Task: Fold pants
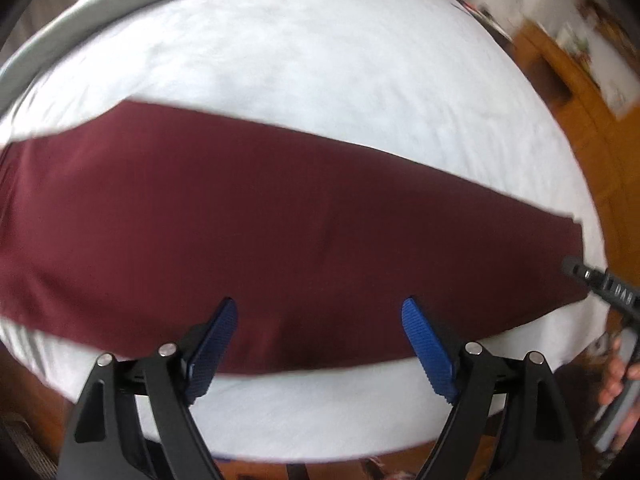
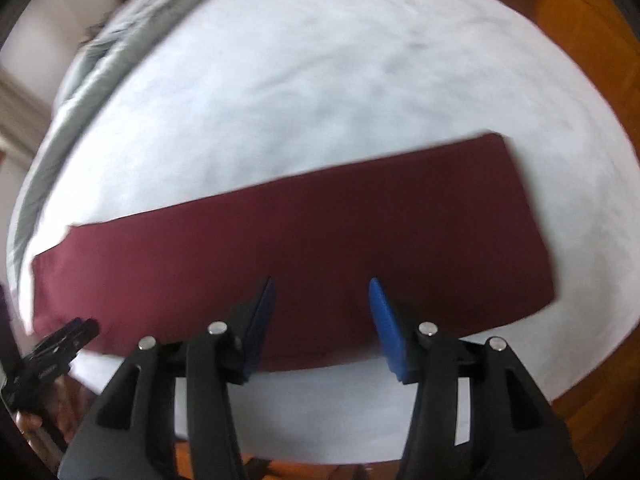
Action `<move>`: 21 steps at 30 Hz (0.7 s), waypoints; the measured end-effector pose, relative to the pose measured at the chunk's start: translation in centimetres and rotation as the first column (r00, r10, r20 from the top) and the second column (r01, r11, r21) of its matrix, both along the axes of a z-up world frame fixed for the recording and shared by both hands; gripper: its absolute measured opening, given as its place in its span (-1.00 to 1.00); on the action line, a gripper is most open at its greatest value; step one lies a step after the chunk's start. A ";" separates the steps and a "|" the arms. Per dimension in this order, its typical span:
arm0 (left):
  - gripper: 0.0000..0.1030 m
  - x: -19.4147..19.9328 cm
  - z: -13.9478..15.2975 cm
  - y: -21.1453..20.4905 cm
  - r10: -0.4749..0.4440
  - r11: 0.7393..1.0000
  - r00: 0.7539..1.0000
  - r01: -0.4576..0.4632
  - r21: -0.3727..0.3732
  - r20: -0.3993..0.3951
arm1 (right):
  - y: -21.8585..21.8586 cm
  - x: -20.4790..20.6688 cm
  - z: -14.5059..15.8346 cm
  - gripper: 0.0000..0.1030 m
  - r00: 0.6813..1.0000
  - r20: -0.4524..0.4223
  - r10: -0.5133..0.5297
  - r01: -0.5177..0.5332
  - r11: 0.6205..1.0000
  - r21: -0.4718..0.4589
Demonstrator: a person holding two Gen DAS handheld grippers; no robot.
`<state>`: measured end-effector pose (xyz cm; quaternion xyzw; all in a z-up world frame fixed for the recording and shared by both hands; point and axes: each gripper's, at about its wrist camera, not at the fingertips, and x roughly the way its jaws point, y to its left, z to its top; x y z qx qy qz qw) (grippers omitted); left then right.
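While maroon pants [image 1: 280,216] lie flat on white bed [image 1: 320,60], left gripper [image 1: 318,322] fingers spread; right gripper [image 2: 320,298] likewise.

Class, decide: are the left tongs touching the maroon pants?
Cannot tell. In the left wrist view the open left tongs overlap the maroon pants, but neither contact nor gap shows.

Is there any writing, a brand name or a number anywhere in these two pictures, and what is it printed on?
No text can be read in either view.
Other gripper's black body: faint light marks, too small and blurred to read.
Same kind of marks on the gripper at the edge of the left view: unreadable.
Papers on the wooden furniture: blurred, nothing legible.
Maroon pants: no label visible.
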<state>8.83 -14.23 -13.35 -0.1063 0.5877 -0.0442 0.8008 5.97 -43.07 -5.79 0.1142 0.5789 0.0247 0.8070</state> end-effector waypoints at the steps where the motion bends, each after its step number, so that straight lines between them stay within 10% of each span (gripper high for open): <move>1: 0.65 -0.4 0.2 2.5 0.059 0.998 0.998 -0.059 -0.028 -0.025 | 1.3 -0.1 0.2 -0.03 1.000 0.003 0.028 -0.028 0.999 0.024; 10: 0.36 -3.3 -1.9 19.2 0.418 0.874 0.877 -0.459 -0.160 -0.235 | 14.7 0.4 -2.3 -0.06 0.949 -0.044 0.311 -0.308 0.949 0.065; 21: 0.23 -3.5 -4.3 25.8 0.552 0.755 0.765 -0.627 -0.190 -0.330 | 19.5 0.5 -6.0 -0.03 0.907 -0.117 0.404 -0.411 0.911 -0.041</move>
